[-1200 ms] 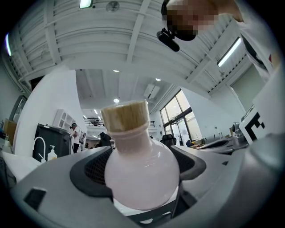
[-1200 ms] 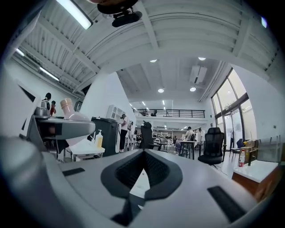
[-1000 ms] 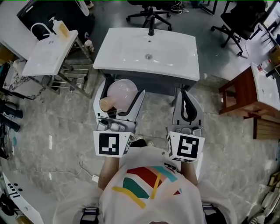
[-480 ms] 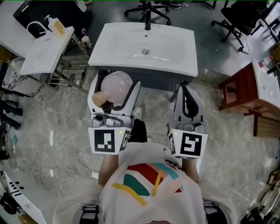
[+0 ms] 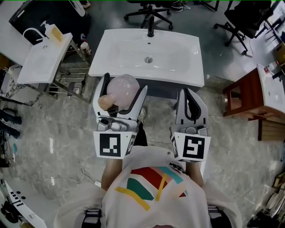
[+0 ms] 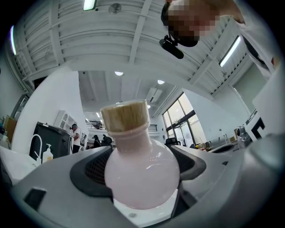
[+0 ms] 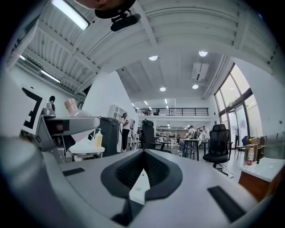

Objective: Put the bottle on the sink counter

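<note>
A round pink bottle [image 5: 120, 89] with a cork stopper [image 5: 104, 102] lies sideways in my left gripper [image 5: 124, 83], which is shut on its belly. It hangs just in front of the near edge of the white sink counter [image 5: 173, 71], above the floor. In the left gripper view the bottle [image 6: 139, 171] fills the gap between the jaws, cork [image 6: 125, 116] pointing up. My right gripper [image 5: 189, 92] is shut and holds nothing, level with the left one and short of the counter's right front corner. Its jaws [image 7: 141, 174] meet in the right gripper view.
The basin has a drain [image 5: 148, 59] and a dark faucet [image 5: 151, 32] at the back. A smaller sink stand [image 5: 42, 60] with a soap dispenser [image 5: 55, 33] is at the left, a wooden table [image 5: 247, 95] at the right, and office chairs [image 5: 149, 11] behind.
Both grippers have moved a little forward toward the sink counter. The bottle, still held, now reaches the counter's front edge.
</note>
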Demonstrator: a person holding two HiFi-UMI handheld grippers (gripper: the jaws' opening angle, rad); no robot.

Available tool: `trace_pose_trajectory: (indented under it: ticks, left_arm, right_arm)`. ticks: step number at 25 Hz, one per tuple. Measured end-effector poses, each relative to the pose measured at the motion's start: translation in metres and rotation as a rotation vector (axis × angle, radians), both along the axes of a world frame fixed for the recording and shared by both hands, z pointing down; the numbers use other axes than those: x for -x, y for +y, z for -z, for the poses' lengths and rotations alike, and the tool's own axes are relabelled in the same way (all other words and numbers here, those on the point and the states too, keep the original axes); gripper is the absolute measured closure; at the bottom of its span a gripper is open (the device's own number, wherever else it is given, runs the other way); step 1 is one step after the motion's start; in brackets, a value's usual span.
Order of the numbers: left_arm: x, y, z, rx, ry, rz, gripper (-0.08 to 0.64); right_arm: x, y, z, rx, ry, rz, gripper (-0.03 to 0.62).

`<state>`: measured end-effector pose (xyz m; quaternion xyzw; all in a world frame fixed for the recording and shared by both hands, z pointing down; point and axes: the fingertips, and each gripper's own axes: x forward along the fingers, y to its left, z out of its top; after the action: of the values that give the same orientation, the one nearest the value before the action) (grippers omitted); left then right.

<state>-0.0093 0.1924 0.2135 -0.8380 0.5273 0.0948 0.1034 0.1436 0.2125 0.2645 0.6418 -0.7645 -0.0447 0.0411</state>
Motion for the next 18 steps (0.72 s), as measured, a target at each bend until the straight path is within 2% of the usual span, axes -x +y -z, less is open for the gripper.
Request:
trace_pose_trajectory:
  ticks: [9,14,18]
  left_arm:
    - [0.024,-0.066,-0.004,0.015,-0.006,-0.013,0.163]
    - [0.025,-0.103,-0.002,0.008,-0.042,-0.026,0.164]
    - [0.026,-0.131,-0.004,0.019,-0.037,-0.046,0.164]
  right_arm:
    - [0.029,-0.065,-0.003,0.024,0.028,0.0,0.58]
    - [0.031,-0.099,-0.002,0.038,0.039,-0.031,0.58]
    - [0.032,-0.124,-0.004,0.053,0.044,-0.049,0.58]
